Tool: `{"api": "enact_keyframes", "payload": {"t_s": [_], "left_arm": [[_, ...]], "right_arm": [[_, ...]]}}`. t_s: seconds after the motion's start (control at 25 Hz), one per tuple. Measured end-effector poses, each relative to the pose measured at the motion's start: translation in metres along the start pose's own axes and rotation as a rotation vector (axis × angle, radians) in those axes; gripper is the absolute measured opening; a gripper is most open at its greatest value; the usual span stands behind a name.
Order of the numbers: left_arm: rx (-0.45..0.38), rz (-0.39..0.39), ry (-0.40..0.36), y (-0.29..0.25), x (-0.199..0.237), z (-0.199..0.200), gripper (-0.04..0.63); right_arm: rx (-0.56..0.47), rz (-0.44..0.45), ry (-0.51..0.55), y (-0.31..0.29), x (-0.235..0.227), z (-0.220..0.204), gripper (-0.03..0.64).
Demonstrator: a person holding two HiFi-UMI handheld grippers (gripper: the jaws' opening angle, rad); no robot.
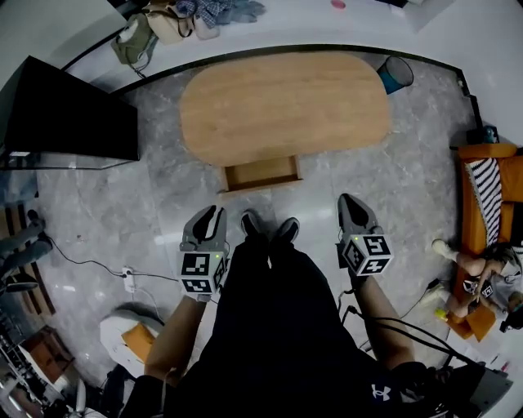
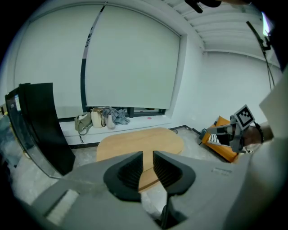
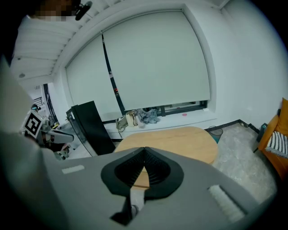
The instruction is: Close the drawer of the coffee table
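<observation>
Drawer (image 1: 261, 173) of the coffee table (image 1: 282, 102) stands pulled out from the middle of the table's near long edge, at 6 o'clock of the oval wooden top in the head view. Its bare wooden bottom shows between its walls, and its front panel faces the person's shoes (image 1: 270, 227), which stand on the grey marbled floor (image 1: 98, 212) just beside it. The left gripper (image 1: 209, 219) hangs at about 7 o'clock from the drawer and the right gripper (image 1: 353, 204) at about 5 o'clock, both apart from the drawer and touching nothing, each pointing up the picture towards the table. In the left gripper view the two ribbed pads stand almost together with only a thin slit between them and nothing in it — closed and empty, with the table top ahead beyond the tips. In the right gripper view the pad tips meet in a point, closed as well and holding nothing, with the table again straight ahead. A tall black panel (image 1: 69, 114) stands at 9 o'clock from the table and a teal waste bin (image 1: 395, 73) sits at its 2 o'clock end. Bags and clothes (image 1: 176, 20) lie heaped on the white window ledge (image 1: 327, 20) at 11 o'clock — well apart from the drawer. At 4 o'clock, by an orange chair (image 1: 486, 192) with a striped cushion, a second person (image 1: 482, 277) sits low on the floor.
</observation>
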State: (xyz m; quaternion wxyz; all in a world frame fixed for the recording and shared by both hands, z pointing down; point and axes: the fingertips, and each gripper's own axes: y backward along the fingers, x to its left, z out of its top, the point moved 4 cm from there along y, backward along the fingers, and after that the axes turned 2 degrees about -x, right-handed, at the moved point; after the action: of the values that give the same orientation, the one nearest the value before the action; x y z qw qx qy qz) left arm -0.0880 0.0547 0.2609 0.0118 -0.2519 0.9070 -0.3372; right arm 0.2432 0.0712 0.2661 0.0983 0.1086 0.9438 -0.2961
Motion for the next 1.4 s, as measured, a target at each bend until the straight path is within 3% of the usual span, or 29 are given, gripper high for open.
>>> {"api": "enact_keyframes", "payload": {"t_s": [0.44,0.76,0.92,1.08,1.32,1.4], "left_arm": [[0.133,-0.002,-0.095,-0.071,0.063,-0.089,0.077],[0.201,0.060,-0.225,-0.116,0.086,-0.151,0.077],[0.270,0.096,-0.202,-0.147,0.092,-0.201,0.080],[0.321,0.073,-0.165,-0.174,0.088,-0.241,0.103],[0.397,0.083,-0.111,-0.195,0.103,-0.292,0.201],[0.427,0.091,-0.079,-0.201,0.111,-0.311,0.213]], "right_arm": [[0.212,-0.013,0.160,-0.082,-0.024,-0.086,0.003],[0.302,0.039,0.183,-0.129,-0.054,-0.146,0.003],[0.350,0.100,0.285,-0.166,-0.071,-0.183,0.003],[0.378,0.138,0.338,-0.189,-0.082,-0.214,0.007],[0.417,0.191,0.405,-0.205,-0.084,-0.245,0.110],[0.438,0.193,0.416,-0.211,-0.089,-0.258,0.115]]}}
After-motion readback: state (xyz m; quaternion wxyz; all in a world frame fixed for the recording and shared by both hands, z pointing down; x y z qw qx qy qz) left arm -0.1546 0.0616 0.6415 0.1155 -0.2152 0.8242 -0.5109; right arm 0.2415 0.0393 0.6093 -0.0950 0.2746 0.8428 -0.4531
